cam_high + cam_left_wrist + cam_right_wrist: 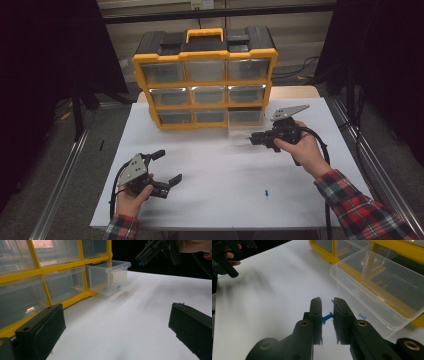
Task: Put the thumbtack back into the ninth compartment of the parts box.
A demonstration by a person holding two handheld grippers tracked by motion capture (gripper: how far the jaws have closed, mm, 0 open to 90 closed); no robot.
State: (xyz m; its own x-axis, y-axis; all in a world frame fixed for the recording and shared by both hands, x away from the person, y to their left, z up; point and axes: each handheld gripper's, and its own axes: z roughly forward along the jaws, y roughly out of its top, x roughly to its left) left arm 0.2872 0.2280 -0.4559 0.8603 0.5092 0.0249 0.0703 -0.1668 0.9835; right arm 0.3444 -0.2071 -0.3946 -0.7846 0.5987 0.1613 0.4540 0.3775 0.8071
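A small blue pushpin (327,317) is pinched crosswise between the pads of my right gripper (327,301), which is shut on it. That gripper (250,140) hovers just in front of a clear plastic drawer (372,287) pulled out from the bottom right of the yellow and black organizer (205,80). A second blue pin (362,315) shows through the drawer's wall, and the left gripper view shows it lying inside the drawer (118,286). A third pin (267,193) lies on the white table. My left gripper (170,166) rests at the front left, jaws wide open (117,312) and holding nothing.
The organizer's other clear drawers (207,94) are pushed in. The white tabletop (220,170) ends close behind the organizer, with metal rails (65,170) along both sides. A person's red plaid sleeve (365,205) comes in from the bottom right.
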